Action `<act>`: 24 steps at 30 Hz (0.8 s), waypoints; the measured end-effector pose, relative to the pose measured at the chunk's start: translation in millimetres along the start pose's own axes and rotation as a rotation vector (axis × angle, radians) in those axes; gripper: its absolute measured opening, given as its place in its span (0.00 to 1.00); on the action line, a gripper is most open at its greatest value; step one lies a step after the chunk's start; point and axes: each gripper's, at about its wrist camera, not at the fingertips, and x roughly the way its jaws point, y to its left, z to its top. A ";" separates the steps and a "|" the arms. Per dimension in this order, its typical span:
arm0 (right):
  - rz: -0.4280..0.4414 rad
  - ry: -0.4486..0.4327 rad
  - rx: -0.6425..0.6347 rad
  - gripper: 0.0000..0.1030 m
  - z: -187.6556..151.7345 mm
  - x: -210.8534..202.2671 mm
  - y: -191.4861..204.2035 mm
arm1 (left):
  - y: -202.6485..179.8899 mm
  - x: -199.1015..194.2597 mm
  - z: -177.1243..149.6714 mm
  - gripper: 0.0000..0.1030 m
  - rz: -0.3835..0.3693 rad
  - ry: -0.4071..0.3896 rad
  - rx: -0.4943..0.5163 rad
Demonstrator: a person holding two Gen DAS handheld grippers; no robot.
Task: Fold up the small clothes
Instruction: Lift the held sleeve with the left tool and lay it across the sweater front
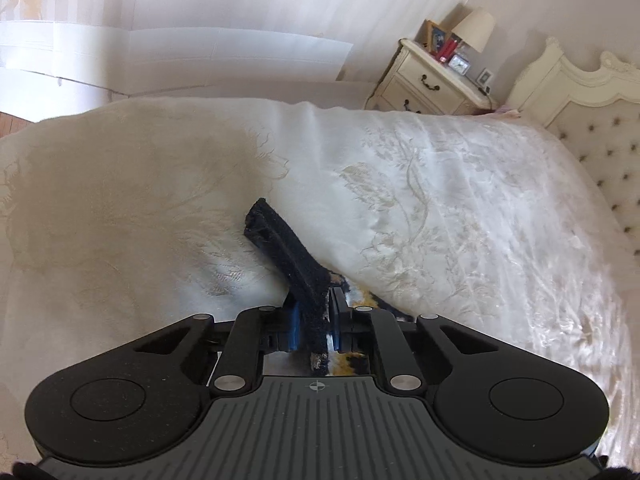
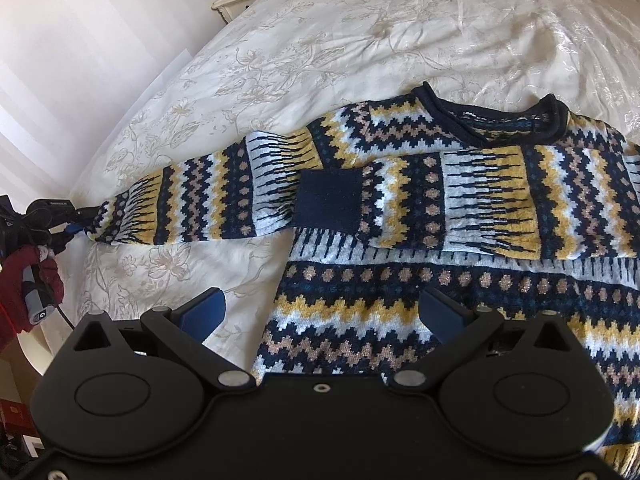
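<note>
The left tongs [image 1: 314, 322] are pinching the navy cuff [image 1: 280, 248] of the sweater [image 2: 460, 216], which is lying spread on the bed [image 2: 320, 48] at frame centre. The right tongs [image 2: 320, 316], released, are hovering over its hem.

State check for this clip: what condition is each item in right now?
Sweater: flat on the bed, partly folded.
Right sleeve: folded across the chest.
Left sleeve: stretched out sideways, cuff gripped.
Left tool: shut on the cuff.
Right tool: open, holding nothing, above the hem.
Nightstand drawers: closed.
</note>
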 end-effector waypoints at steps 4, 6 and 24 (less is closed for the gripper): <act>0.024 0.014 -0.021 1.00 -1.8 0.5 -0.6 | -25.0 -27.2 1.7 0.10 -0.069 -0.040 0.058; 0.036 0.015 -0.027 1.00 -2.6 -1.1 -2.6 | -41.7 -43.1 1.3 0.10 -0.114 -0.062 0.097; 0.083 -0.014 -0.017 1.00 -8.1 -32.2 -51.5 | -70.9 -59.0 -44.3 0.54 -0.064 -0.056 0.127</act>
